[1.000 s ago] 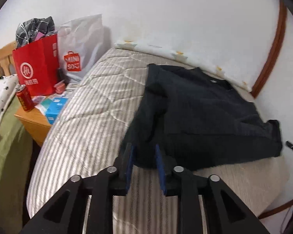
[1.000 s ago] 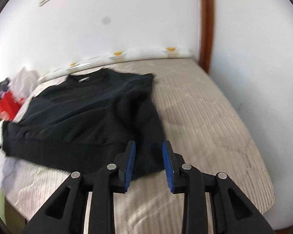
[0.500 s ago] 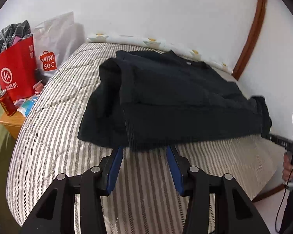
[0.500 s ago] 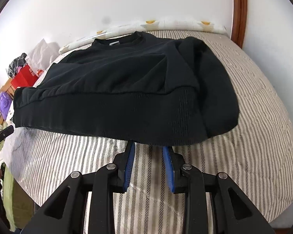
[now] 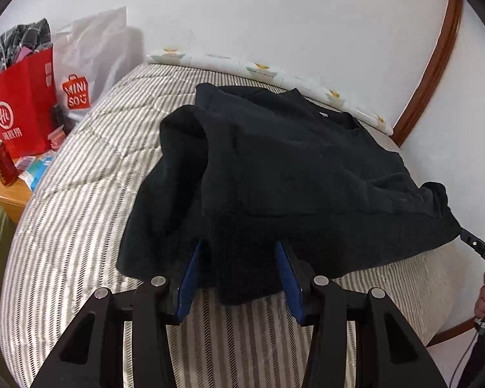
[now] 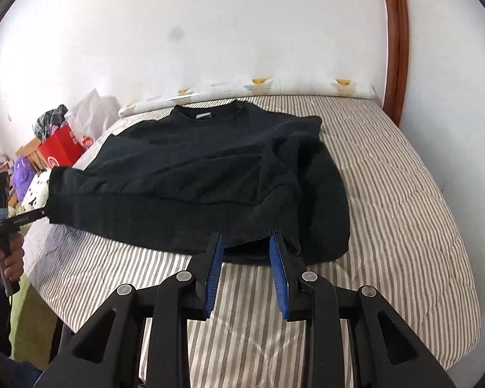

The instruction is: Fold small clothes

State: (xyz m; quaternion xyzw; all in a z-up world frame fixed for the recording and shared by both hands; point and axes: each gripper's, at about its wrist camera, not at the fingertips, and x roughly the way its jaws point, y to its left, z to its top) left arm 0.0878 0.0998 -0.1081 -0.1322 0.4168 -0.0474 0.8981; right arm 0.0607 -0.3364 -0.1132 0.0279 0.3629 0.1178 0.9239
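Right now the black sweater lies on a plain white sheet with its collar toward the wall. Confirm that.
Not quite. The black sweater lies on a grey-and-white striped bed cover, not a plain white sheet; the right wrist view shows the stripes clearly. The collar does point toward the wall.

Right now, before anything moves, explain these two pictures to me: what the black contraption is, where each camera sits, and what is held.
There is no robot here. A person holds a pair of black tongs with blue pads in each hand, and a wide-angle camera on each looks along its fingers. One picture comes from the left tongs, the other from the right tongs. A black sweater lies on a striped bed, neck toward the wall. Each pair of tongs has part of the hem between its pads; whether they pinch it, I cannot tell.
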